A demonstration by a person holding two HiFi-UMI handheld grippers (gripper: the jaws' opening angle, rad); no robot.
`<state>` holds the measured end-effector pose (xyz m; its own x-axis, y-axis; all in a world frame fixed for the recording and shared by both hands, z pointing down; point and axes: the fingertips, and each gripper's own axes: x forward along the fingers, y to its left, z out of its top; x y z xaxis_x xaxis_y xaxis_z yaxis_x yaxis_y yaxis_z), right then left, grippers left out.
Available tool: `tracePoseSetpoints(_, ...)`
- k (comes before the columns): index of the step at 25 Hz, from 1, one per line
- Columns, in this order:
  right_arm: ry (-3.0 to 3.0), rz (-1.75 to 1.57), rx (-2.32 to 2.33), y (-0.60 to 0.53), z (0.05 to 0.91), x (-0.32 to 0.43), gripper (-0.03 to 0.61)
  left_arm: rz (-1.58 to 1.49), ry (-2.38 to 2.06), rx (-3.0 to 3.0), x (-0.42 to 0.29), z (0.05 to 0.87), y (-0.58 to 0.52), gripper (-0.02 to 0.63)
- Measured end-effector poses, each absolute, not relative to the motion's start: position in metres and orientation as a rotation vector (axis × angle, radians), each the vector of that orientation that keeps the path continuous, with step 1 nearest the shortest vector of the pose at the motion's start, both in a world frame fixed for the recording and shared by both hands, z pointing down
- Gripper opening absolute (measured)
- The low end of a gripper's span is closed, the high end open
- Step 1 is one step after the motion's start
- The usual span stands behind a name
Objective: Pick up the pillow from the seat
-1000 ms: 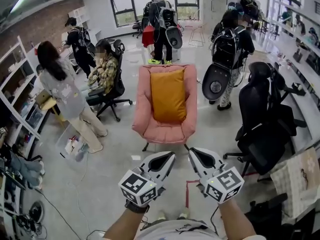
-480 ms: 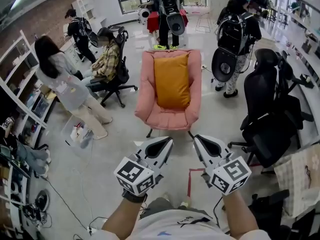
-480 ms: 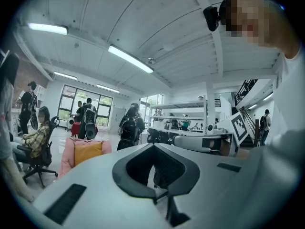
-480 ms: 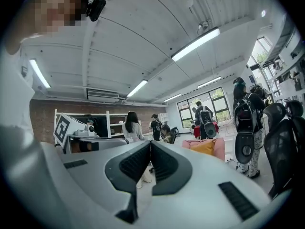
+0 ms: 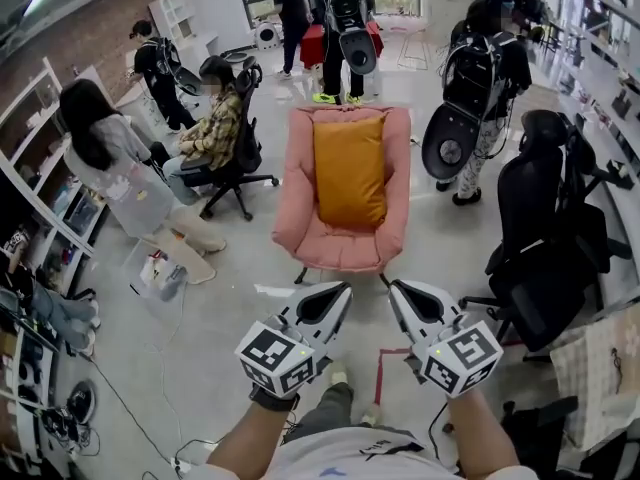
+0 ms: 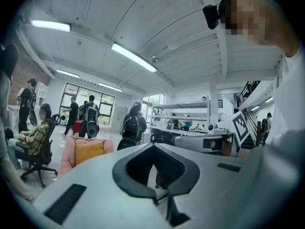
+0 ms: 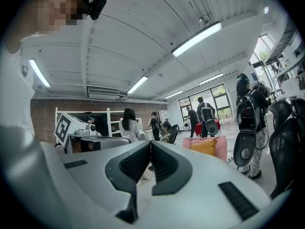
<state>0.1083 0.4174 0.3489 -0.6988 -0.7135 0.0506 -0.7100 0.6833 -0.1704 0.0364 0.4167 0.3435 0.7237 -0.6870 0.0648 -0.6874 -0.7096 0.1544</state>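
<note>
Closed and empty, the left gripper [image 5: 341,292] and the right gripper [image 5: 396,288] hover side by side at the near edge of the scene, a little apart from each other. Each has its jaws pressed together with nothing between them, and both noses aim toward the far side. Well apart from them, farther off, a pink armchair [image 5: 296,230] stands on the grey floor [image 5: 450,240]. The orange pillow [image 5: 350,173] leans upright against its backrest, lower edge on the seat. A black office chair [image 5: 540,238] stands to the right. A seated person in a plaid shirt [image 5: 215,133] is at the far left.
</note>
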Motion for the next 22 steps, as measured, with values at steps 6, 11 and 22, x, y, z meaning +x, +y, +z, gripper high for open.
tracePoseSetpoints(6,2.889,-0.282,-1.23,0.368,0.357,0.091,0.017,-0.012,-1.099,2.75,0.019,0.352,0.365,0.009)
tracePoseSetpoints(11,2.906,-0.27,-1.241,0.312,0.356,0.064,0.017,-0.007,-1.094,2.766,-0.004,0.353,0.309,0.009)
tracePoseSetpoints(22,2.904,-0.248,-1.335,0.216,0.356,0.003,0.017,0.019,-1.036,2.805,-0.069,0.357,0.203,0.009)
